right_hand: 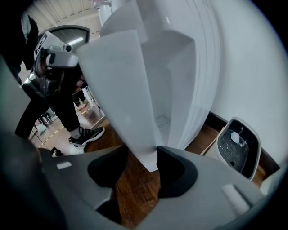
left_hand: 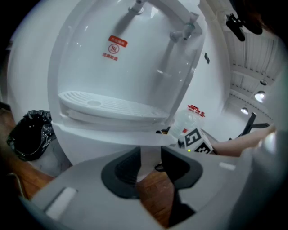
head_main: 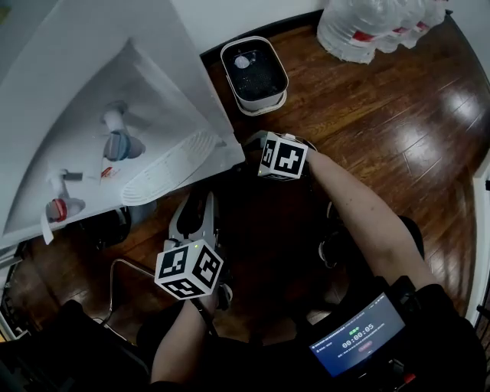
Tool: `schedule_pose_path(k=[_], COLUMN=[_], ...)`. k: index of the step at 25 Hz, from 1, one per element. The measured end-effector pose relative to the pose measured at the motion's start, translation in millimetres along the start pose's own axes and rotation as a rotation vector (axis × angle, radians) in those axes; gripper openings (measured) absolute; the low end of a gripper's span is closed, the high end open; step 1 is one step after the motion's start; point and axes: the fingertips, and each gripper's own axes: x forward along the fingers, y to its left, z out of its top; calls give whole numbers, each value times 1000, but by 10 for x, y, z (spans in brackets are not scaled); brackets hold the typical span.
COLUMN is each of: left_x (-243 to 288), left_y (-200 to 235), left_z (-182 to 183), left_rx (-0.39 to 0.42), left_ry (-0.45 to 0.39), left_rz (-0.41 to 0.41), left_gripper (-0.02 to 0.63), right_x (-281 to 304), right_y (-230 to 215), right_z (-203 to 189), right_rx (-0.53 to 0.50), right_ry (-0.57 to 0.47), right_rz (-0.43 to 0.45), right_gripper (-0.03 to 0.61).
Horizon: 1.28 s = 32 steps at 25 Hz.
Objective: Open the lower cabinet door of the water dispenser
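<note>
Right gripper view: right gripper (right_hand: 141,156), jaws wide and unclamped, straddled cabinet door (right_hand: 120,90) corner at 12 o'clock, probably to swing it.

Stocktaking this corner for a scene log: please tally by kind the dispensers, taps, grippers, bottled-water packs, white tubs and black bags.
Water dispenser: 1
Taps: 2
Grippers, left and right: 2
Bottled-water pack: 1
White tub: 1
Black bag: 1
Total: 8

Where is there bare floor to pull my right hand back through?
Bare wood floor lies between the white tub, the water bottle pack and the right forearm. Crowded: the dispenser front, where the cabinet door, left gripper and right gripper sit.
</note>
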Motion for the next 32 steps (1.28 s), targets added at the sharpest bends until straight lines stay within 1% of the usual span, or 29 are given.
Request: schedule_pose_path(k=[1,4,5,8,11,13,14,16,19,21,25,28,32], left_x=[-39,-174,-222,-371,-529,-623,-673,-792,-1040,-1221,-1539,-1752,-1995], left_y=[-22,-142,-190,-333,-414,-405,-382,-316,-216,-189,-159,-131,-122], left_z=[3,-15,-47,-212,-430,-541,-581,-639,-711,-736,-792,-829,-910], left_rx=[-3,1,3,27,64,87,85,39,-92,-135,-144,-131,-119], left_ry=[-5,-20,-23,-18,-2,-2,-5,-19,-47,-74,-125,-167,-201], left_rz=[-2,-19,-27,-43,-33,-13,-1,24,54,64,86,112,124], left_gripper=[163,163,163,163,163,163,163,163,163,163,163,163,163], right_x=[-56,-172,-195,-195,-160,-123,-112,-88,-25,32,166,240,344], right_y=[40,161,231,503,804,964,1036,1164,1385,1550,1945,2290,2612], right_z=[34,63,61,-32,-102,-119,-114,-114,-133,-144,-119,-8,129], right_rx=[-13,-27,-26,-35,-33,-10,6,31,25,15,25,28,14], right_ry=[-5,-27,-33,-24,-27,-46,-57,-73,-77,-80,-99,-122,-149], right_rz=[0,-17,-25,-35,-37,-38,-40,-45,-47,-44,-20,12,8], right_gripper=[210,204,190,181,178,181,184,184,173,172,172,172,172])
